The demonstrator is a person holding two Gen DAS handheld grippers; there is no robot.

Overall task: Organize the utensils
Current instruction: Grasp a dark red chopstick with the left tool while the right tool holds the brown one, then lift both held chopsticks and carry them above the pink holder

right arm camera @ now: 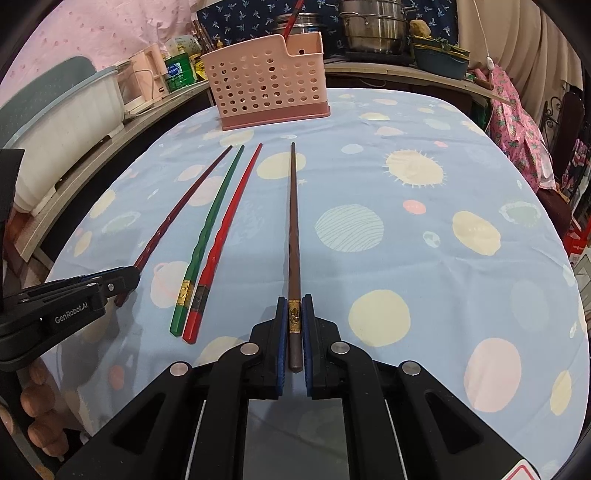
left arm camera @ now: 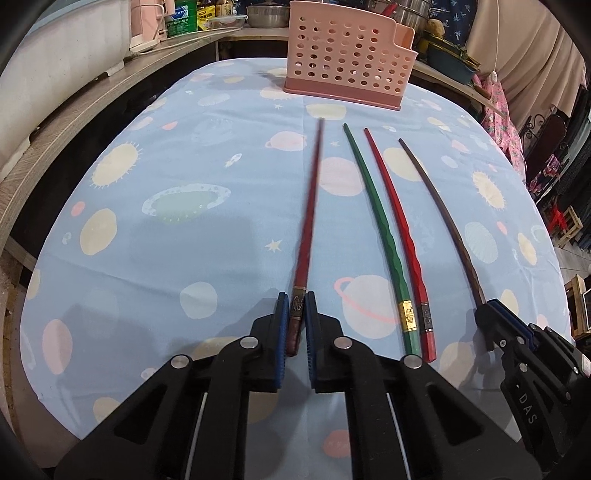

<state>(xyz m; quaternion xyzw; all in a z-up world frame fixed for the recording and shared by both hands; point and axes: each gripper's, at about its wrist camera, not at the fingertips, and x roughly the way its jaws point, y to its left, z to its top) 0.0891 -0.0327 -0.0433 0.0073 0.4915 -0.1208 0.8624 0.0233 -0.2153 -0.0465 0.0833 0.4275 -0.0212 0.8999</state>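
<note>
Several chopsticks lie side by side on the blue planet-print tablecloth (left arm camera: 207, 240), tips toward a pink perforated utensil holder (left arm camera: 347, 55) at the far end. My left gripper (left arm camera: 297, 299) is shut on the thick end of the dark red chopstick (left arm camera: 312, 192). My right gripper (right arm camera: 294, 304) is shut on the thick end of the brown chopstick (right arm camera: 293, 221). The green chopstick (left arm camera: 373, 210) and the bright red chopstick (left arm camera: 397, 221) lie loose between them. The holder (right arm camera: 267, 83) has a red utensil in its small compartment. The right gripper also shows in the left wrist view (left arm camera: 487, 306).
A wooden shelf (left arm camera: 92, 107) with a white tub, bottles and pots runs along the left and far sides. Steel pots (right arm camera: 373, 26) stand behind the holder. Pink cloth and chairs are at the right (right arm camera: 517, 122). The table's right half (right arm camera: 443, 221) holds only cloth.
</note>
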